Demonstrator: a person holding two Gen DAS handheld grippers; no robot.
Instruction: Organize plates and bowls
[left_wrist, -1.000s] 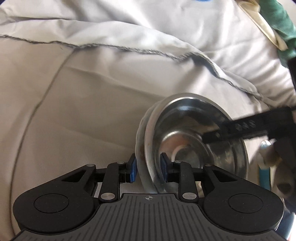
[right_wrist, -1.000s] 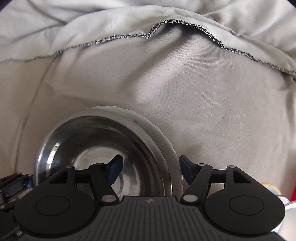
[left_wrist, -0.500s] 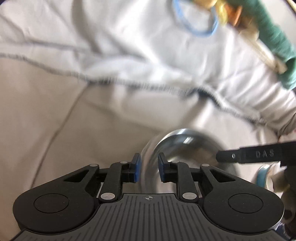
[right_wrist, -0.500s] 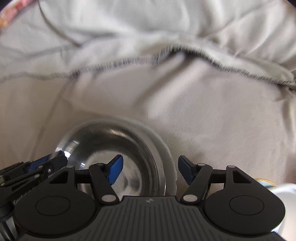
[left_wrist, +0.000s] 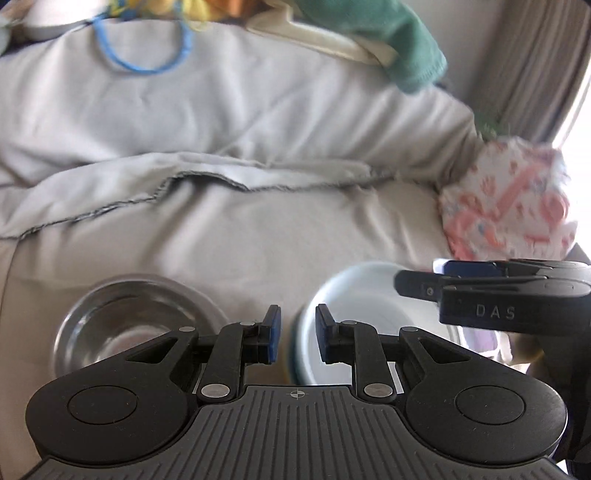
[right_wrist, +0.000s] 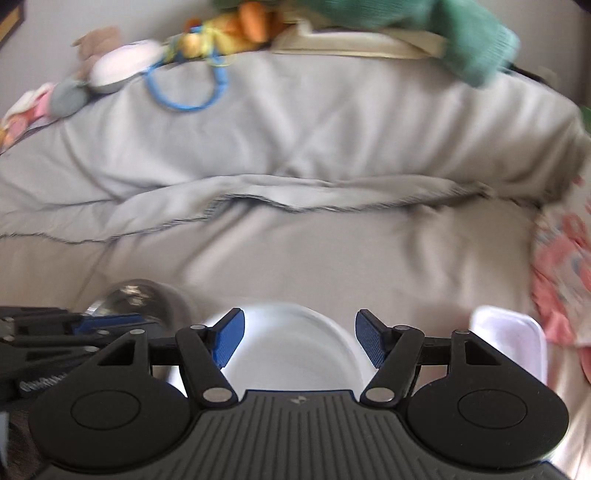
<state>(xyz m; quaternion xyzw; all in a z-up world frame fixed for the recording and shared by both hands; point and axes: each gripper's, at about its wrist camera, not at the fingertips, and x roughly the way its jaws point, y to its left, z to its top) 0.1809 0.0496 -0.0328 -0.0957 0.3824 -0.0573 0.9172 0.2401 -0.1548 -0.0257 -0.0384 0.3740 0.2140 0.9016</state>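
Note:
A steel bowl (left_wrist: 122, 314) lies on the grey sheet, left of my left gripper (left_wrist: 297, 336); it shows blurred in the right wrist view (right_wrist: 147, 295). A white bowl (left_wrist: 369, 302) sits to its right, its left rim close between the left gripper's narrow jaws, with no grip visible. My right gripper (right_wrist: 299, 338) is open above the white bowl (right_wrist: 291, 354), jaws astride it and apart from it. The right gripper's finger (left_wrist: 480, 284) reaches over the bowl from the right.
A white rectangular container (right_wrist: 509, 339) lies at the right. A pink patterned cloth (left_wrist: 509, 206) is beyond it. A blue ring (right_wrist: 184, 88), soft toys (right_wrist: 229, 33) and a green cloth (left_wrist: 406, 48) lie along the sofa back. Grey sheet folds cross the middle.
Both grippers pulled back and swung right from the steel bowl to the white bowl. The left gripper let go of the steel bowl and plate rim, jaws slightly wider.

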